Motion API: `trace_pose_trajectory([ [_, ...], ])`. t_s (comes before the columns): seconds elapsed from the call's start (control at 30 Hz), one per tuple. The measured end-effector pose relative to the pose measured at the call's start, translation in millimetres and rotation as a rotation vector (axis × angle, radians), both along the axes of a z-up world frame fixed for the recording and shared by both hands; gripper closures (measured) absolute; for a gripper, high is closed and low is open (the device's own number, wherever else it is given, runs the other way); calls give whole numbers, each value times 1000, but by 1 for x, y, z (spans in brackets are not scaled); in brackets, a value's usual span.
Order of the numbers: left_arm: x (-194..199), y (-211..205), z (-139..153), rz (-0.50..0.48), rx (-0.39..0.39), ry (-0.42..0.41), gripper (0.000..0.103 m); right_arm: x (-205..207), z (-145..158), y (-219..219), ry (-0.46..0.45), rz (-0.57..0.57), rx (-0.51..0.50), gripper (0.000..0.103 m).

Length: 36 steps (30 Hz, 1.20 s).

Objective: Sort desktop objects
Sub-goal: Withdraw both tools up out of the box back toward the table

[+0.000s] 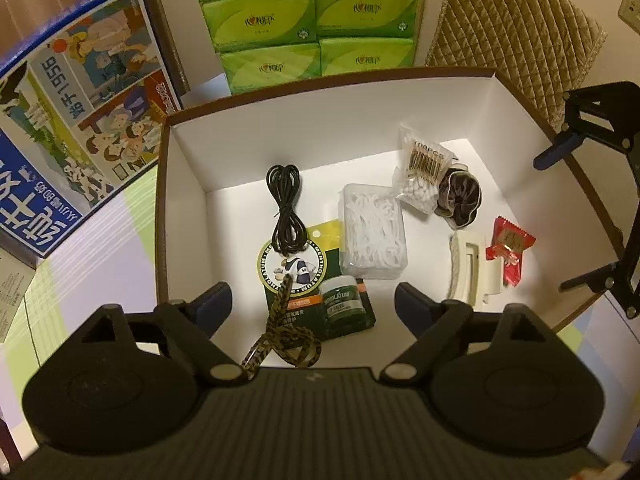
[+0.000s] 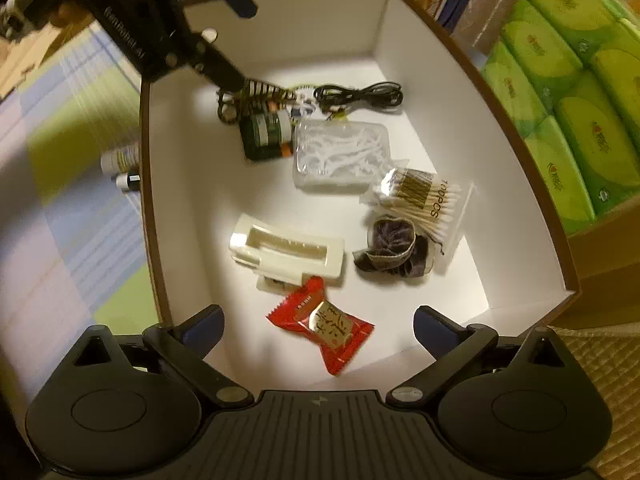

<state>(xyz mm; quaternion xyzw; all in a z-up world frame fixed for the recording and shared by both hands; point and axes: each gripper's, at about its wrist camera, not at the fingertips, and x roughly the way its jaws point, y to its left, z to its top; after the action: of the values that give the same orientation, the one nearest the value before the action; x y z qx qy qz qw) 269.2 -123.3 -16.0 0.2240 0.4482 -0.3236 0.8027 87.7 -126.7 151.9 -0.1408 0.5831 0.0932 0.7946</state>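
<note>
Two small bottles (image 2: 122, 164) half hidden behind box wall (image 2: 145, 184); balm card (image 1: 298, 264) partly under cable (image 1: 285, 204)

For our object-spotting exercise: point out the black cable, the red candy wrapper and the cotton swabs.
black cable (image 1: 285, 208), left wrist view, middle of the coiled bundle.
red candy wrapper (image 2: 322, 322), right wrist view, centre of the packet.
cotton swabs (image 2: 420, 196), right wrist view, middle of the bag.

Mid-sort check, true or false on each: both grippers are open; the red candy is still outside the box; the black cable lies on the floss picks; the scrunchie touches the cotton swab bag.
1. Both the left gripper and right gripper are open. True.
2. The red candy is outside the box. False: it lies inside.
3. The black cable lies on the floss picks. False: beside them, on the Mentholatum card.
4. The scrunchie touches the cotton swab bag. True.
</note>
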Motion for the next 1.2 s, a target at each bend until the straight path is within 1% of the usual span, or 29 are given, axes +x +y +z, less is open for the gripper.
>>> trace_pose_trajectory([
  [0.23, -10, 5, 16, 13, -18, -24, 14, -10, 15, 1, -86, -73, 33, 2],
  [0.53, -30, 13, 37, 22, -35, -38, 14, -26, 32, 9, -141, -123, 43, 2],
  [0.87, -67, 38, 63, 52, -79, -64, 14, -51, 57, 34, -240, -195, 71, 2],
  [1.07, -90, 54, 70, 56, -80, -82, 14, -68, 66, 55, -275, -218, 90, 2],
  [1.2, -103, 63, 73, 62, -86, -95, 14, -78, 74, 67, -319, -249, 112, 2],
])
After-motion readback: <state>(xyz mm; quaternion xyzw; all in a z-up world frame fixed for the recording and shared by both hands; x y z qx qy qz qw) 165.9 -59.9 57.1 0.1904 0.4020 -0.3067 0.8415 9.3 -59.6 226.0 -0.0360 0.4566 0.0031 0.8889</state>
